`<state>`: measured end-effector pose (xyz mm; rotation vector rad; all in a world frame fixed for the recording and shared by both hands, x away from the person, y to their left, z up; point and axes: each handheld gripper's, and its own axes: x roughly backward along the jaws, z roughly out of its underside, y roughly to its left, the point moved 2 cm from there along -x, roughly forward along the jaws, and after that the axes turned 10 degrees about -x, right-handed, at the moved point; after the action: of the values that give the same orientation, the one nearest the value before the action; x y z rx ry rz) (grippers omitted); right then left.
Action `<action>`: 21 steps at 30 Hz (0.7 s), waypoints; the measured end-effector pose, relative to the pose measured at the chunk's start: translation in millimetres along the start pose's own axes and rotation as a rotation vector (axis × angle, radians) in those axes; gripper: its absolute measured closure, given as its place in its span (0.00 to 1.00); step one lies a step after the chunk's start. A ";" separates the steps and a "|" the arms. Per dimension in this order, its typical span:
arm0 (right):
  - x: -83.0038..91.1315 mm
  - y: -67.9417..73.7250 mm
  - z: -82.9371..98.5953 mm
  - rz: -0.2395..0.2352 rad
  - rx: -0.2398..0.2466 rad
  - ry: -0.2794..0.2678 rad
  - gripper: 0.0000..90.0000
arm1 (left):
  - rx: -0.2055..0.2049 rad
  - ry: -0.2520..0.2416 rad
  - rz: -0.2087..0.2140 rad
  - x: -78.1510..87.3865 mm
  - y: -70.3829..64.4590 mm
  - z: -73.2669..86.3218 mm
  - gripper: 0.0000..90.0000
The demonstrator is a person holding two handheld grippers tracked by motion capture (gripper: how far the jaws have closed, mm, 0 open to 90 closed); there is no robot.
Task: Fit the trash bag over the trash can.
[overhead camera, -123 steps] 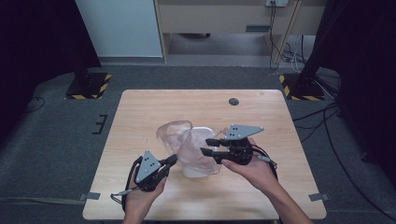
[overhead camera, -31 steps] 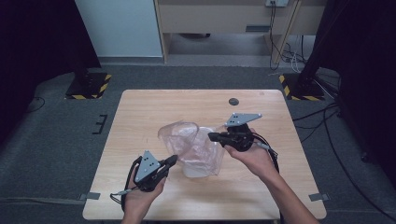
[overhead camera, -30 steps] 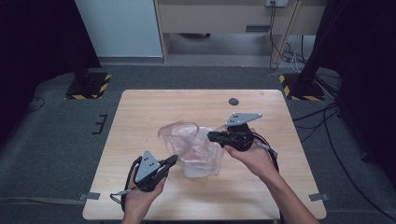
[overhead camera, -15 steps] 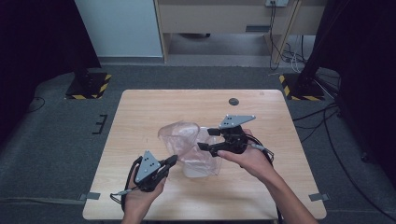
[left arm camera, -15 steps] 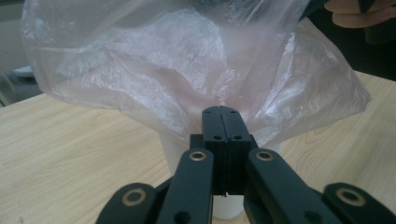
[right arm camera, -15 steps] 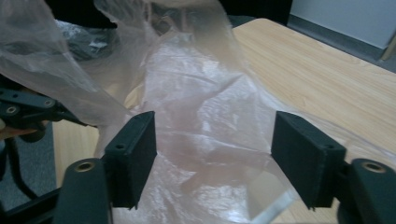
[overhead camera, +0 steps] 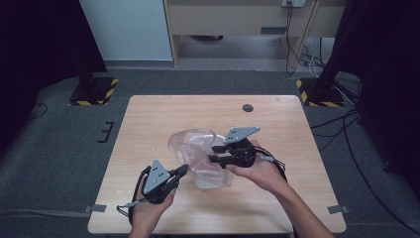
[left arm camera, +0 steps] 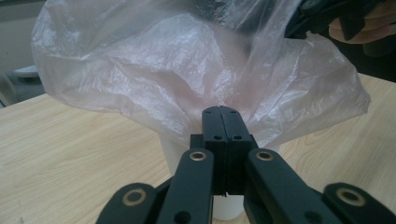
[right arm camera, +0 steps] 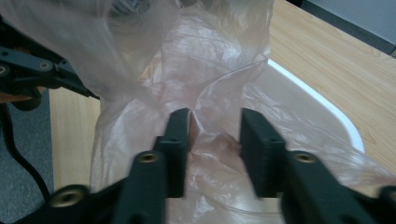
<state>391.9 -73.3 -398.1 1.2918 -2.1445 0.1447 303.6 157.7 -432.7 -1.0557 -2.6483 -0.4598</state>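
The thin plastic bag (overhead camera: 200, 156) was draped over a white bin (left arm camera: 223, 205) at mid-tabletop (overhead camera: 148, 119). The left claw (left arm camera: 223, 122), shut on the bag's near edge, anchored it; the right claw (right arm camera: 212, 140), jaws apart around a fold, looked ready to pull the liner straight.

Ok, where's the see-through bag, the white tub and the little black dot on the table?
plastic bag (left arm camera: 154, 70), left gripper view, its crinkled side.
white tub (right arm camera: 322, 112), right gripper view, its rim.
black dot (overhead camera: 247, 107), high view, its middle.

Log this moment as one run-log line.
left tool: shut on plastic bag | right tool: open, over bag | white container: inside bag, on table
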 end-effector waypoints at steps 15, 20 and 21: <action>16.8 -17.3 -10.5 0.088 -0.024 -0.022 1.00 | 0.006 0.004 0.003 2.5 2.0 0.9 1.00; 19.6 -33.7 -13.4 0.145 -0.055 -0.012 1.00 | 0.004 0.007 0.006 3.8 1.8 0.9 1.00; 19.9 -37.1 -13.6 0.156 -0.060 -0.010 1.00 | 0.005 0.007 0.007 4.0 1.9 1.1 1.00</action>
<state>422.3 -102.1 -384.0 1.0931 -2.2407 0.1375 302.0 161.9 -432.0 -1.0599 -2.6375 -0.4545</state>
